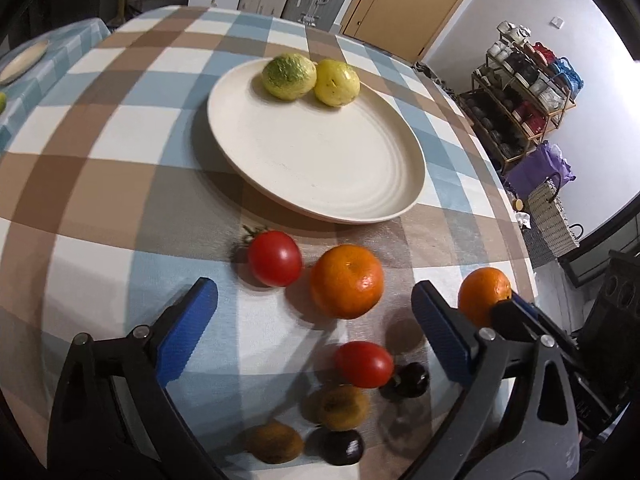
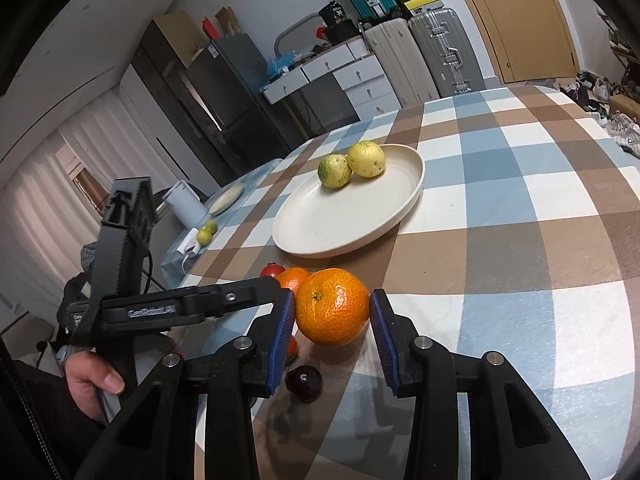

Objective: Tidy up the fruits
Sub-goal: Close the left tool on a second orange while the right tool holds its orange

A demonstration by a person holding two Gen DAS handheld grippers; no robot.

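A cream plate (image 1: 320, 168) (image 2: 344, 216) on the checked tablecloth holds two yellow-green citrus fruits (image 1: 288, 76) (image 2: 366, 159). In front of it lie two tomatoes (image 1: 274, 258), an orange (image 1: 347, 281), two kiwis (image 1: 342, 406) and two dark plums (image 1: 408, 380). My left gripper (image 1: 316, 312) is open above this group, holding nothing. My right gripper (image 2: 332, 312) is shut on a second orange (image 2: 333, 306) (image 1: 482, 296), its blue pads touching both sides. The orange is at table level.
A second plate (image 1: 24, 60) sits on a neighbouring table at the far left with small citrus fruits (image 2: 206, 234) near it. The table's right edge drops off to a shelf rack (image 1: 520, 92) and baskets.
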